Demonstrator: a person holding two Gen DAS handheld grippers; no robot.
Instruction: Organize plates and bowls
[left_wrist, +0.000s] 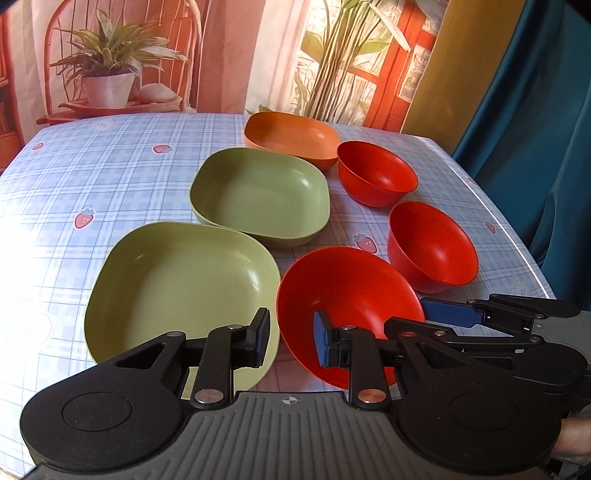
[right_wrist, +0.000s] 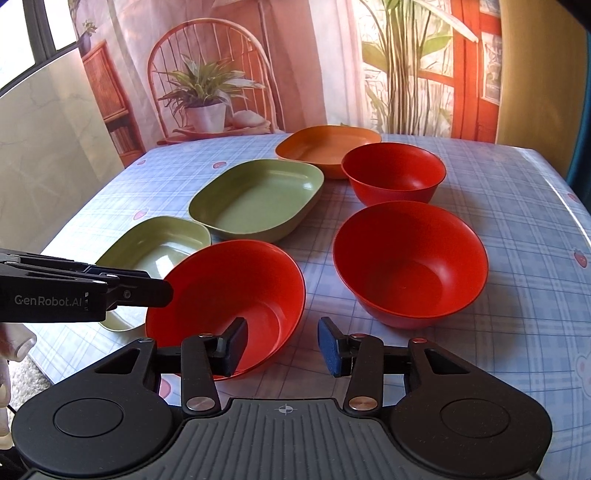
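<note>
Table (left_wrist: 110, 177): we see a blue plaid cloth with strawberry prints covering it; every dish stands on it.
Near green plate (left_wrist: 177, 291): the largest dish in our left wrist view, a squarish deep plate at near left, its right edge just beside the near red bowl.
Middle green plate (left_wrist: 258, 195): same shape, farther back, its near rim touching or almost touching the near green plate.
Orange plate (left_wrist: 291, 138): farthest of the left column, just behind the middle green plate and beside the far red bowl.
Near red bowl (right_wrist: 225, 302): near centre, tilted toward the right wrist camera; both grippers are at it.
Middle red bowl (right_wrist: 410, 262): upright, right of the near red bowl and apart from it.
Far red bowl (right_wrist: 393, 177): upright, behind the middle one, close to the orange plate.
Left gripper (left_wrist: 290, 339): we see its fingers spread open, one over the near green plate's edge, the other over the near red bowl's interior; nothing is clamped.
Right gripper (right_wrist: 282, 343): fingers apart, the left one inside the near red bowl and the right one outside it over the cloth; whether either pad touches the wall we cannot tell from this angle.
Potted plant (right_wrist: 207, 99): on the chair past the table's far edge.
</note>
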